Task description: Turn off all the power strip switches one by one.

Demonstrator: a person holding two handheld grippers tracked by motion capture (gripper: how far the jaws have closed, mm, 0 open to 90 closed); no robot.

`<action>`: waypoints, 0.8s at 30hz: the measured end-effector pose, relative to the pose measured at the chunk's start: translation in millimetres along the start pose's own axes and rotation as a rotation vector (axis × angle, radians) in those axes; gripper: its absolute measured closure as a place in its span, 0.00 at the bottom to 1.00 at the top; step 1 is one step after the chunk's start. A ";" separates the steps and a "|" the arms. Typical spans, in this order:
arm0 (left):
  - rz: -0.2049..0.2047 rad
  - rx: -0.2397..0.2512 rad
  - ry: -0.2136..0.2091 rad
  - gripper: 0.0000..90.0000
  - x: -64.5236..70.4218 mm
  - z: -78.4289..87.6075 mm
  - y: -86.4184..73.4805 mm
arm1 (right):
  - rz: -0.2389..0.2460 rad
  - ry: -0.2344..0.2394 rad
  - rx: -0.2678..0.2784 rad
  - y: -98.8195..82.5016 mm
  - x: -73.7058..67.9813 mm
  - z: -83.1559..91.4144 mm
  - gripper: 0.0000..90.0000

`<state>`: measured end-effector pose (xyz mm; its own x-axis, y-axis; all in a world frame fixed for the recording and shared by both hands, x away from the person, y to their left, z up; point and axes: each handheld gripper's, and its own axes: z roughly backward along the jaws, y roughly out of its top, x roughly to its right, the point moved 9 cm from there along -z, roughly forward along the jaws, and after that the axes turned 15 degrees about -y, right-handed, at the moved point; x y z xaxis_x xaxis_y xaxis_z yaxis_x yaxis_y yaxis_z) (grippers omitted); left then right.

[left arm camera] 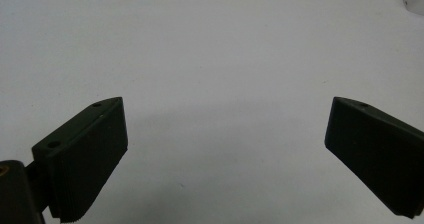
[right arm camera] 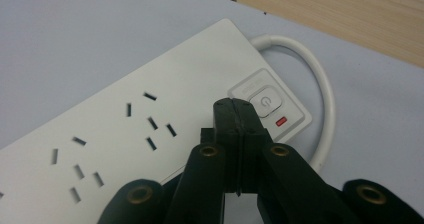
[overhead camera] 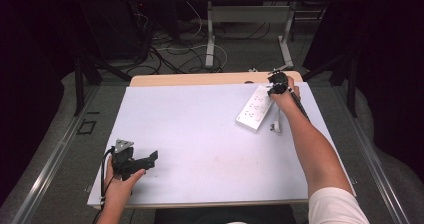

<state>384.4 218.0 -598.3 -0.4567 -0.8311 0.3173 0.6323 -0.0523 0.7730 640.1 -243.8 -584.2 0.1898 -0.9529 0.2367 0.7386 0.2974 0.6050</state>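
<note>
A white power strip (overhead camera: 255, 106) lies slantwise at the back right of the table, its far end under my right gripper (overhead camera: 272, 87). In the right gripper view the two black jaws are pressed together with nothing between them, and my right gripper (right arm camera: 235, 106) has its tips just left of the strip's power button (right arm camera: 265, 101). A small red light (right arm camera: 281, 120) glows beside that button. Whether the tips touch the strip (right arm camera: 125, 134) I cannot tell. My left gripper (overhead camera: 142, 165) rests near the front left edge; the left gripper (left arm camera: 225, 129) stands open over bare white surface.
The strip's white cable (right arm camera: 320, 84) loops round its far end, and its plug (overhead camera: 275, 127) lies on the white mat (overhead camera: 200, 134) just right of the strip. A strip of wooden tabletop (overhead camera: 200, 79) shows behind the mat. Cables lie on the floor beyond.
</note>
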 end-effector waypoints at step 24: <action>-0.009 0.000 -0.004 0.04 1.0 -0.6 1.9 | 0.042 0.083 -0.086 -15.0 -21.1 21.1 1.00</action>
<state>385.5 216.8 -596.9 -0.4645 -0.8285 0.3128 0.6284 -0.0595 0.7756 611.4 -226.9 -582.2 0.2715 -0.9425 0.1948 0.7810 0.3340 0.5277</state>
